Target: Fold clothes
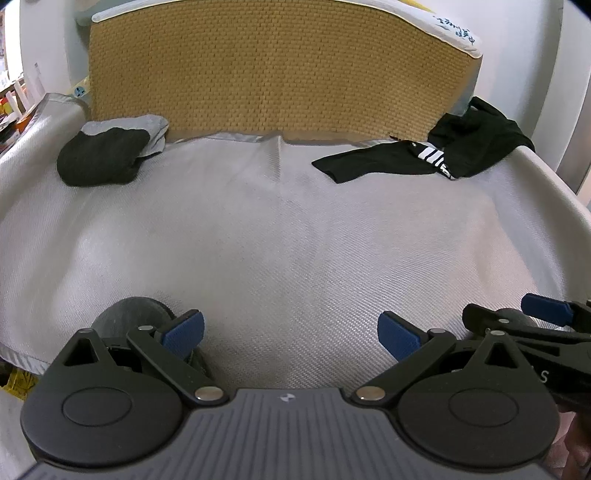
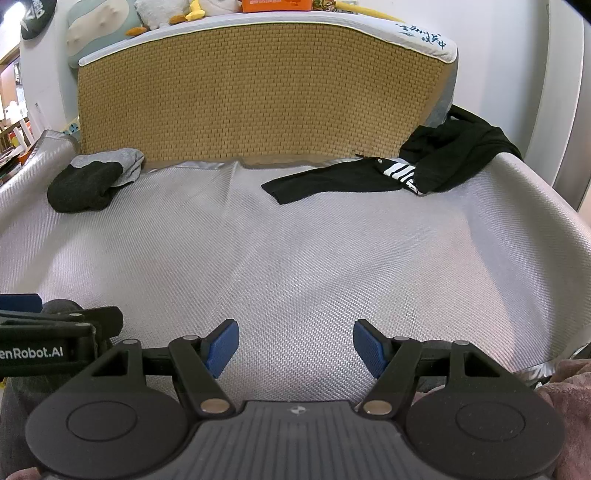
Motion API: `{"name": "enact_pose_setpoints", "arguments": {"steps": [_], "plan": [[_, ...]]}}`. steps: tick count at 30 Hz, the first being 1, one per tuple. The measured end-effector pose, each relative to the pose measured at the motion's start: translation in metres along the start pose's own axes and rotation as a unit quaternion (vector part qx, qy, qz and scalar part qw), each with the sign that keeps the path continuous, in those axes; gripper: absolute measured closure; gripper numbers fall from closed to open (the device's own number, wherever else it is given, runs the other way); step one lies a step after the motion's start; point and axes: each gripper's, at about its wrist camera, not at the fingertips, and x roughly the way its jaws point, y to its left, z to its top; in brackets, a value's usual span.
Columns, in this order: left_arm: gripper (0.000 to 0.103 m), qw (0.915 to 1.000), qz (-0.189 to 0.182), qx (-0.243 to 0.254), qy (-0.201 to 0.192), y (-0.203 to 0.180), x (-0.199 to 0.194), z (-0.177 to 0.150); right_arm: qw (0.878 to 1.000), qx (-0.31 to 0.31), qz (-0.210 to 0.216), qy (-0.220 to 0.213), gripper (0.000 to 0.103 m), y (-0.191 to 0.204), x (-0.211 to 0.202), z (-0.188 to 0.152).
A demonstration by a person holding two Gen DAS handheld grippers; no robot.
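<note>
Home bedroom, woven-mat mattress (image 2: 258, 92) propped upright, plush toys (image 2: 162, 13) on top (ducks, apparently), clothes (image 2: 424, 166) lying about

My two wrist cams sit side by side, low and close over the grey woven bed cover (image 1: 295, 229) – both angled down toward the tan wicker headboard (image 2: 258, 92).

— What carries the clothes?
— A surface under a grey woven cover (image 2: 295, 266).
— What lies on it?
— Upper left, a dark and grey folded pile (image 2: 92, 181); upper right, a crumpled black garment with white stripes (image 2: 369, 177).
</note>
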Motion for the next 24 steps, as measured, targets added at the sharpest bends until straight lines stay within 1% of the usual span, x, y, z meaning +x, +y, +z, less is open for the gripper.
{"name": "enact_pose_setpoints", "arguments": {"steps": [3, 4, 6, 24], "plan": [[0.0, 1.0, -0.002, 0.004, -0.001, -0.0029, 0.0001, 0.0014, 1.0, 0.003, 0.002, -0.003, 0.031, -0.0003, -0.0005, 0.0015], [0.0, 1.0, -0.009, -0.004, -0.002, -0.0006, -0.0007, 0.0019, 1.0, 0.004, 0.002, -0.003, 0.031, -0.0003, -0.0007, 0.0024], [0.0, 1.0, -0.002, -0.002, 0.001, -0.0038, 0.0011, 0.001, 1.0, 0.004, 0.002, -0.003, 0.031, 0.0, -0.0018, 0.0039], [0.0, 1.0, 0.002, -0.001, 0.0, 0.0009, 0.003, -0.0031, 1.0, 0.004, -0.002, -0.003, 0.031, 0.0036, -0.0012, -0.0023]]}}
